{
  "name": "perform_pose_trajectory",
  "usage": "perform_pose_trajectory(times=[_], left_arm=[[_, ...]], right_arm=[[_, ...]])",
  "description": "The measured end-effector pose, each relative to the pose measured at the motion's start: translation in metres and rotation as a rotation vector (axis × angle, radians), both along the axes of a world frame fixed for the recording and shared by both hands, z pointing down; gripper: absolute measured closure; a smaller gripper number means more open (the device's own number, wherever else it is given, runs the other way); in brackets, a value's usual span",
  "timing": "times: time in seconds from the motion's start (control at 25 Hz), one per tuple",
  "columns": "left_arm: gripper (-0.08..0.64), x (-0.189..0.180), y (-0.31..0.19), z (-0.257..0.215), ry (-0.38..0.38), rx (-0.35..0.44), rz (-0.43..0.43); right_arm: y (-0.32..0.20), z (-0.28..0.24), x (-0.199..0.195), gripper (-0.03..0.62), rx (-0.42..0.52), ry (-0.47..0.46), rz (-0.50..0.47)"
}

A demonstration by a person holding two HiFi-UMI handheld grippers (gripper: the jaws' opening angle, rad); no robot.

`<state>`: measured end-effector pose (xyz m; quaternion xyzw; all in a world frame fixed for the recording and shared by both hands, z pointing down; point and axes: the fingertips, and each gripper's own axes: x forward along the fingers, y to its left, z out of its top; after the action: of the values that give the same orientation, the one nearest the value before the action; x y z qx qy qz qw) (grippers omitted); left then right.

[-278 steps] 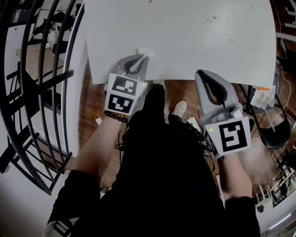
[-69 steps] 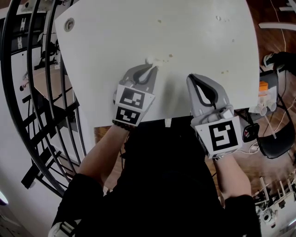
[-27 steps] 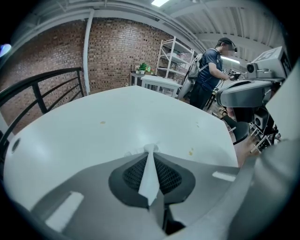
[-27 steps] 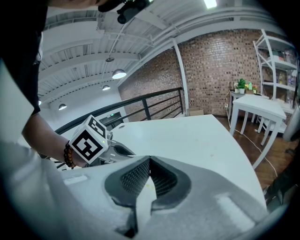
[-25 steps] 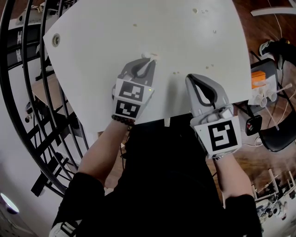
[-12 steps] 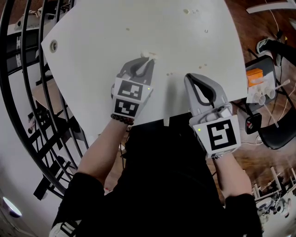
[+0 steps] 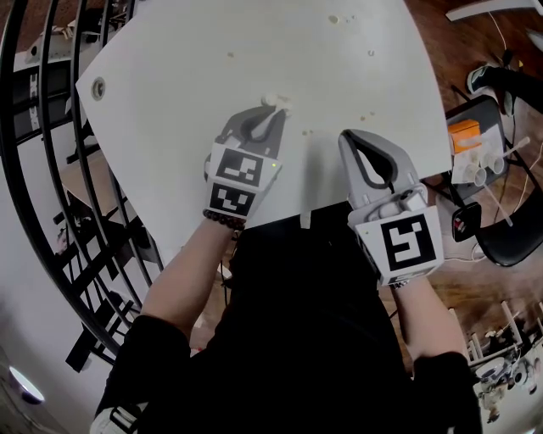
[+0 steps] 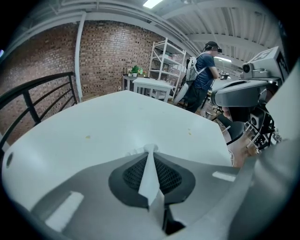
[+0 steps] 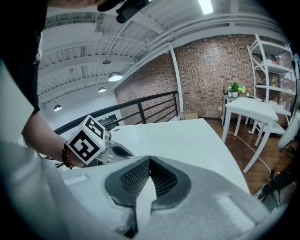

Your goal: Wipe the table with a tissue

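A small white tissue pokes out from the tips of my left gripper, which is shut on it and rests low over the white table. In the left gripper view the tissue runs as a folded strip between the closed jaws of the left gripper. My right gripper lies to the right near the table's front edge, shut, with nothing seen sticking out of it. Its view shows the left gripper's marker cube. Small crumbs lie between the two grippers.
More crumbs dot the far side of the table, and a round grommet sits at its left corner. A black railing runs along the left. A chair and an orange box stand at the right. A person stands beyond the table.
Since 11 s ago both grippers have moved from the near edge further over the table. In the last second they hold about the same pose; only the head view has shifted slightly.
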<state>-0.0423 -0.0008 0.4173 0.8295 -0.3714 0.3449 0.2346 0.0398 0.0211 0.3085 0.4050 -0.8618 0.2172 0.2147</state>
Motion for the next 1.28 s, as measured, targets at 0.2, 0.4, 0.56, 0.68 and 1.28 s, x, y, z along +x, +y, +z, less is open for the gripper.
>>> perform_pose_trajectory(times=[0.2, 0.4, 0.56, 0.68, 1.28], left_arm=[[0.537, 0.008, 0.011, -0.001, 0.011, -0.003, 0.045], [0.537, 0.018, 0.027, 0.002, 0.030, -0.016, 0.098], [0.537, 0.026, 0.037, 0.006, 0.042, -0.027, 0.134], [0.537, 0.032, 0.041, 0.007, 0.048, -0.033, 0.159], [0.538, 0.044, 0.054, 0.018, 0.053, -0.027, 0.238]], right_arm=[[0.005, -0.002, 0.002, 0.604, 0.007, 0.004, 0.021], [0.013, -0.002, 0.004, 0.604, 0.008, 0.016, 0.061], [0.017, -0.003, 0.011, 0.604, 0.015, 0.024, 0.098], [0.021, -0.002, 0.016, 0.604, 0.013, 0.031, 0.122], [0.055, 0.004, 0.017, 0.604, 0.018, 0.068, 0.245]])
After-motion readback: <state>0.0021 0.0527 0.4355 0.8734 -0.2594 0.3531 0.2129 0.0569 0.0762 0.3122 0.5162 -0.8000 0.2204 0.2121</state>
